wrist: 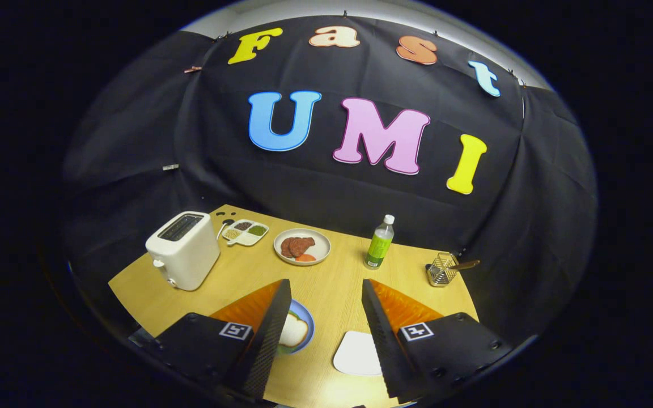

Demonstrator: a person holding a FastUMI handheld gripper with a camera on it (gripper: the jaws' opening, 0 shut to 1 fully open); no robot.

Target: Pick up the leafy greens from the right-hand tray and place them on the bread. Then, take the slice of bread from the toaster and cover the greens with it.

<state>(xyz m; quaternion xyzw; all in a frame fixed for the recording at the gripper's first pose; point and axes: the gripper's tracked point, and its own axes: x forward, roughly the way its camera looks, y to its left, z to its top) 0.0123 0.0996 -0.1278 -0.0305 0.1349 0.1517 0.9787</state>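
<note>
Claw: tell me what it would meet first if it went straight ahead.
The open claw holds nothing. Straight ahead lies bare table, then probably the gap between plate and bottle; depth unclear.

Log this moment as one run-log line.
gripper: open, above table | bread: on blue plate, bare | white tray: between fingers | toaster: untouched

The claw hangs above the wooden counter with its fingers spread wide and nothing between them. A bread slice on a blue plate lies partly behind the left finger, and a white tray sits beside the right finger. Beyond stand a white toaster, a divided dish, a plate of meat slices, a green-labelled bottle and a wire basket.
</note>
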